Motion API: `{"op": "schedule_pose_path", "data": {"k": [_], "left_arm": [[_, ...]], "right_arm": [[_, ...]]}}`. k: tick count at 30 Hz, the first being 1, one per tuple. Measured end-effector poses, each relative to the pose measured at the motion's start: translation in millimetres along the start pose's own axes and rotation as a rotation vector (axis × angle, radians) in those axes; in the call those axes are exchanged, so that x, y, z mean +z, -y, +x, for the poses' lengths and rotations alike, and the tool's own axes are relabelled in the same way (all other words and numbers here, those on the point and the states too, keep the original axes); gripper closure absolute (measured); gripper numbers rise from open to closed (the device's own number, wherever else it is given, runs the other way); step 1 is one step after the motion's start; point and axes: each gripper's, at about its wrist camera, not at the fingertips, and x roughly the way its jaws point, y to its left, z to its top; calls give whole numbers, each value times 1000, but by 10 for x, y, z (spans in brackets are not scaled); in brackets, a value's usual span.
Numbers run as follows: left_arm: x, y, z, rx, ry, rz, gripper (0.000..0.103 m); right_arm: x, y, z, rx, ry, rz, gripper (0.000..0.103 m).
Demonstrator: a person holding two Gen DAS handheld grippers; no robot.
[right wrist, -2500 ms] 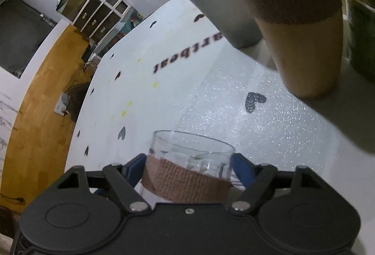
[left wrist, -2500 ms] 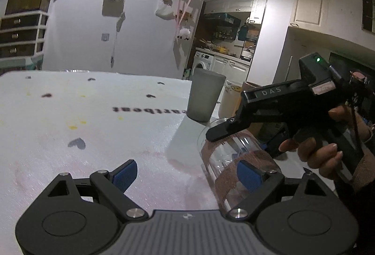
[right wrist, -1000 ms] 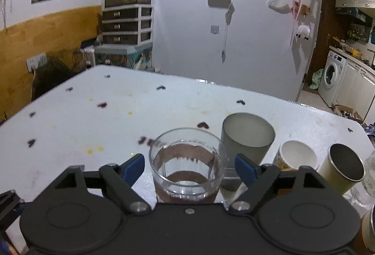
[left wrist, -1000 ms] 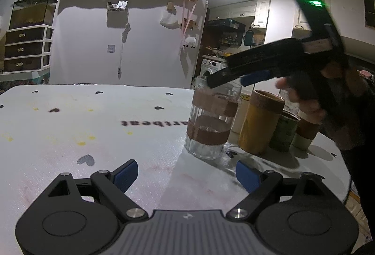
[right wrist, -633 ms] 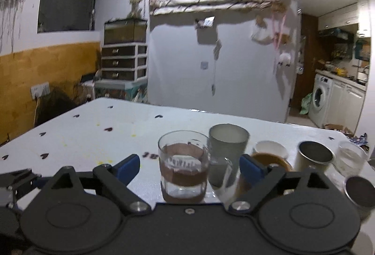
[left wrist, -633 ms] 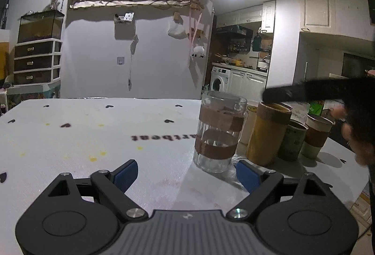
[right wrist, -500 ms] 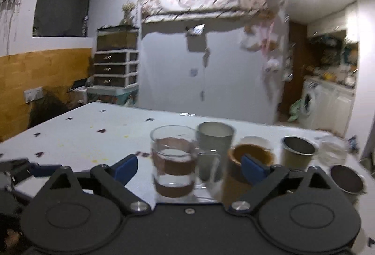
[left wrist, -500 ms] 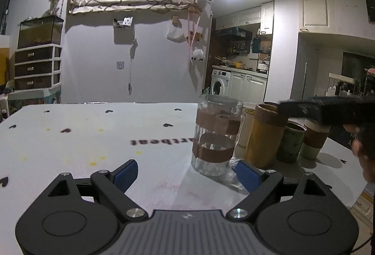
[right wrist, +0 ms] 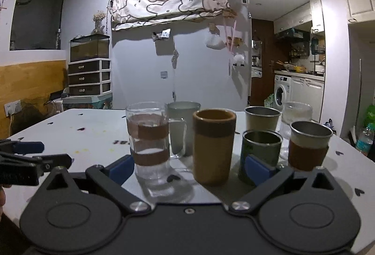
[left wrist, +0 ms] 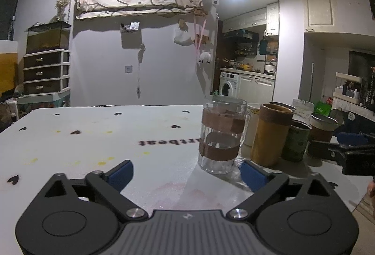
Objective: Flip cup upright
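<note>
A clear glass mug [left wrist: 221, 135] with two brown tape bands stands upright on the white table [left wrist: 93, 138]. It also shows in the right wrist view [right wrist: 150, 140], handle to the right. My left gripper [left wrist: 186, 175] is open and empty, low over the table, just short of the mug. My right gripper [right wrist: 187, 166] is open and empty, pulled back from the mug; it shows at the right edge of the left wrist view [left wrist: 346, 149]. The left gripper shows at the left edge of the right wrist view [right wrist: 32, 154].
Several upright cups stand right of the mug: a grey cup [right wrist: 184, 121], a tan tumbler [right wrist: 213, 145], a green tin cup [right wrist: 261, 154], steel cups [right wrist: 309, 145] and a ribbed glass [right wrist: 296, 114]. The table's right edge [right wrist: 356, 161] is near them.
My right gripper set the glass mug upright on the table, let go and drew back toward me. Both views now sit lower and level with the cups.
</note>
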Motion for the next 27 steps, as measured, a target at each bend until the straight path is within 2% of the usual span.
{"op": "schedule_pose_path", "data": {"k": [8,27], "left_arm": [[-89,7,-28,56,-3,-2,0],[-112,36,-63,73,12,18,0]], "right_arm": [[-123,-30,-10,-24,5,-13,0],[-147,-50,0,-36,0,-25,0]]}}
